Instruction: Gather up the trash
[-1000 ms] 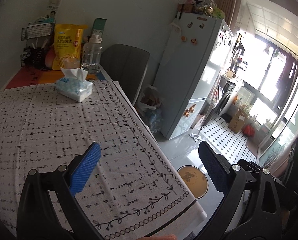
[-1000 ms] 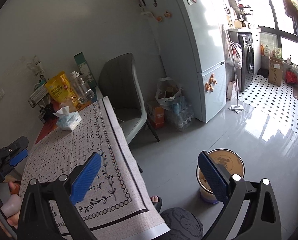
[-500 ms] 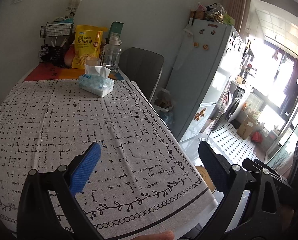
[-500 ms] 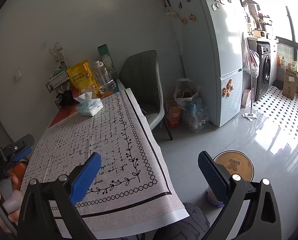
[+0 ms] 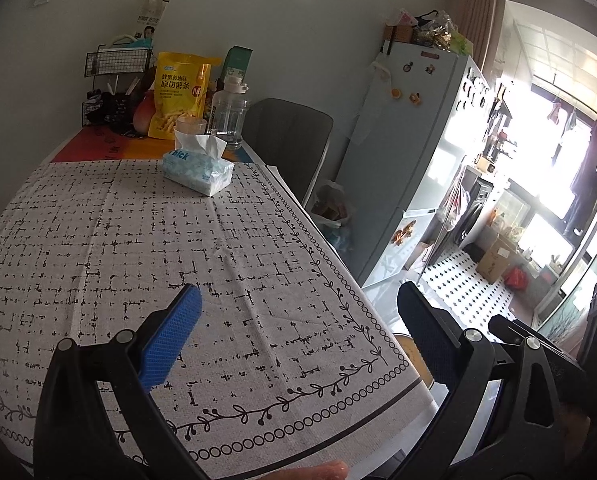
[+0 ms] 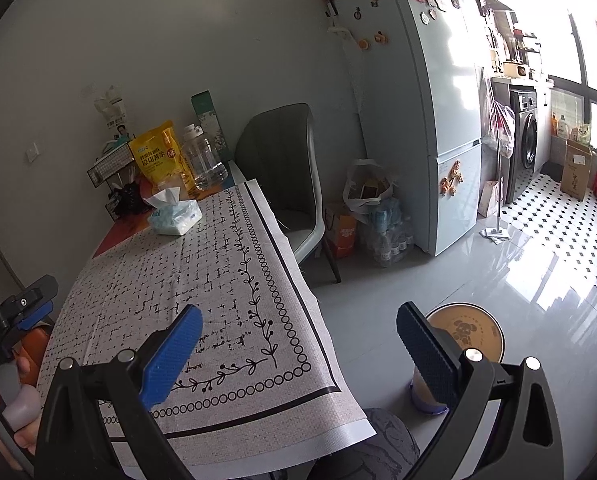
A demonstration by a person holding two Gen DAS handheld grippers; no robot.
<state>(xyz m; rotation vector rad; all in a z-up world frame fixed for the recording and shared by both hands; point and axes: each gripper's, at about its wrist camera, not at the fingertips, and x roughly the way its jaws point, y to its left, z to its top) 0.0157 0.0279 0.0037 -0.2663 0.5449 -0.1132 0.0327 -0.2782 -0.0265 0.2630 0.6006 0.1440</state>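
Below the table edge, most of the trash bin (image 5: 412, 354) is hidden in the left wrist view: only a tan sliver shows between the tablecloth (image 5: 146, 232) corner and the right finger. Right wrist view shows it better: a round bin (image 6: 464, 330) on the glossy grey floor, tan lid with a dog print, its lower body partly behind the dark finger. No loose trash can be made out on the cloth in either view.

Left gripper (image 5: 298, 334) hangs over the near table end, jaws spread wide, nothing between them. Right gripper (image 6: 298, 340) sits off the table's corner, equally wide, empty, one blue ribbed pad over cloth, the other over the bin.

Right view alone catches the left gripper's handle at frame edge, the washing machine (image 6: 524, 142) and bottled water (image 6: 388, 236) by the fridge (image 6: 426, 120).

Cloth is woven, off-white, black broken grid, vine-and-ring border. Tissue pack (image 5: 197, 168), soft, pale blue, stands at the far end beside a clear plastic jug (image 5: 228, 114) and yellow snack bag (image 5: 178, 96).
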